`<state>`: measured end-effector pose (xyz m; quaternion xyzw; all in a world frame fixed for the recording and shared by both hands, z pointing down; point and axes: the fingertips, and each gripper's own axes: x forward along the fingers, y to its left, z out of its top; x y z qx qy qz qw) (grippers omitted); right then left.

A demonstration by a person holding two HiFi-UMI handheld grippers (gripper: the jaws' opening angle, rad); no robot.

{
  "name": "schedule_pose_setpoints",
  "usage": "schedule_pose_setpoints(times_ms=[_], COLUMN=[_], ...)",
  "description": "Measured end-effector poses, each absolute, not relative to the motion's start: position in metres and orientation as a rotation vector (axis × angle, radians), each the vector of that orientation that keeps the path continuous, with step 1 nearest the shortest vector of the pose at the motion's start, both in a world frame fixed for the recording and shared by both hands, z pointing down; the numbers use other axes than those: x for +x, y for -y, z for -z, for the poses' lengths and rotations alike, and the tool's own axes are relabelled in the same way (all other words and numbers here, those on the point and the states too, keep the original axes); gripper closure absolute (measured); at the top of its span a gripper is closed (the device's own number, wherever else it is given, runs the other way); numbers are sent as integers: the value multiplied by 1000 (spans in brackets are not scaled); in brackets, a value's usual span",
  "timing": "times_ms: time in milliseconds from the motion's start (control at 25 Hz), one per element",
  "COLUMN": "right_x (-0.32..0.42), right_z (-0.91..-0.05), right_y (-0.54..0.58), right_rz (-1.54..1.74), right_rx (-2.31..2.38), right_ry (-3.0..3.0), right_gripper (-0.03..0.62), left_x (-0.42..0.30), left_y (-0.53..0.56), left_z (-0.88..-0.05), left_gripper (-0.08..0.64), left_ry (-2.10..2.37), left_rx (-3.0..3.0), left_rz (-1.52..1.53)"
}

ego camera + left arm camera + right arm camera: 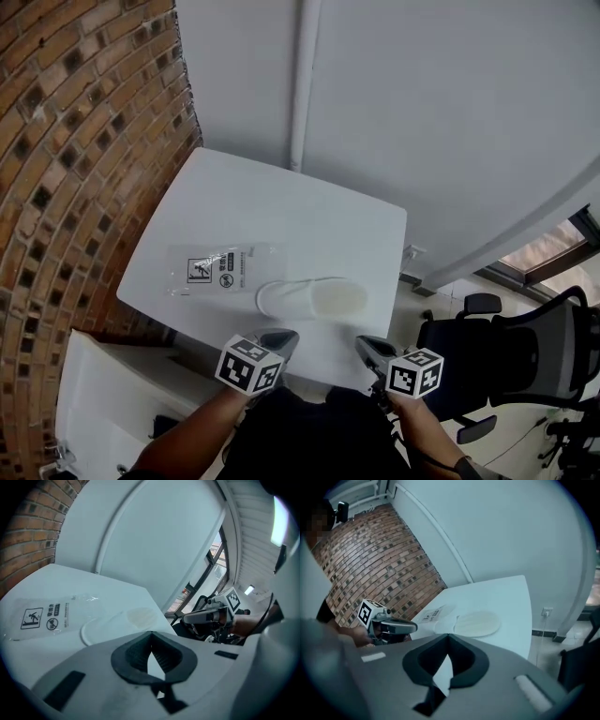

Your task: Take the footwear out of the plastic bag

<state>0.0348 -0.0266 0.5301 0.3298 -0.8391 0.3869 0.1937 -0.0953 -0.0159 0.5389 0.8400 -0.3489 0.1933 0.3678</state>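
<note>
On the white table (281, 206) in the head view, the slipper (309, 298) lies outside the plastic bag (220, 267), touching its right end, with your left gripper (281, 339) and right gripper (367, 347) hovering at the near edge; left gripper view: jaws clenched, nothing between; right gripper view: jaws likewise clenched, empty.

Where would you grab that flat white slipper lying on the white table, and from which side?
The flat white slipper lies flat, one end by the clear plastic bag. Probably best to pinch the thin edge of its free rounded end, coming low from the right with the right gripper, whose shut jaws must open first.
</note>
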Motion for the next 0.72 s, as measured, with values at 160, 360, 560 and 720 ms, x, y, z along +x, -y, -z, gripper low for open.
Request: schedule_pose_setpoints(times_ms=[160,360,560,720], right_x=[30,33,26,44], right_z=[-507,-473,-457,-448], right_y=[19,14,-20,-39], right_rz=[-1151,-1068,-901,-841], right_rx=[959,952,803,736], right_ry=[2403,2482,2531,2551], right_gripper=[591,591,591,591], left_x=[-72,-54,-63,-68], left_y=[13,1,-20,-40], left_z=[-530,-513,-507,-500], left_gripper=[554,554,554,554], left_ry=[815,806,934,1058], left_rx=[2230,2278,2215,2147], left_rz=[-529,-527,-477,-432])
